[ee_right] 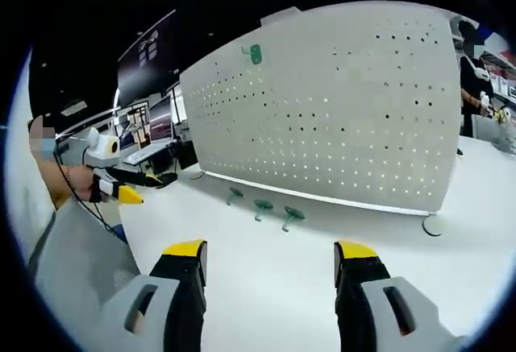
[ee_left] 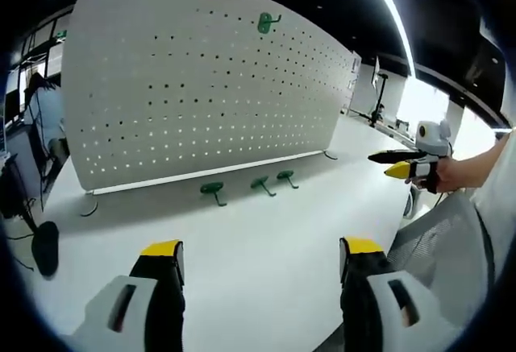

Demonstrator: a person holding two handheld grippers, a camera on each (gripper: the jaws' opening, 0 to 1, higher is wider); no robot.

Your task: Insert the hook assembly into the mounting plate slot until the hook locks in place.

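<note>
A white perforated board (ee_left: 201,86) (ee_right: 347,110) stands upright on the white table (ee_left: 266,231) (ee_right: 274,287). One green hook (ee_left: 267,22) (ee_right: 254,53) hangs near its top edge. Three loose green hooks lie in a row on the table in front of the board (ee_left: 213,192) (ee_left: 260,184) (ee_left: 285,177) (ee_right: 234,195) (ee_right: 263,205) (ee_right: 292,216). My left gripper (ee_left: 262,249) (ee_right: 122,184) is open and holds nothing, well short of the hooks. My right gripper (ee_right: 270,249) (ee_left: 401,163) is open too, off to the side with a hand holding it.
The board rests on round feet (ee_left: 89,204) (ee_right: 433,225). A grey mesh chair back (ee_left: 435,247) is at the table's right edge. A person (ee_left: 40,110) (ee_right: 472,70) stands behind the board. Monitors (ee_right: 153,122) sit on desks beyond.
</note>
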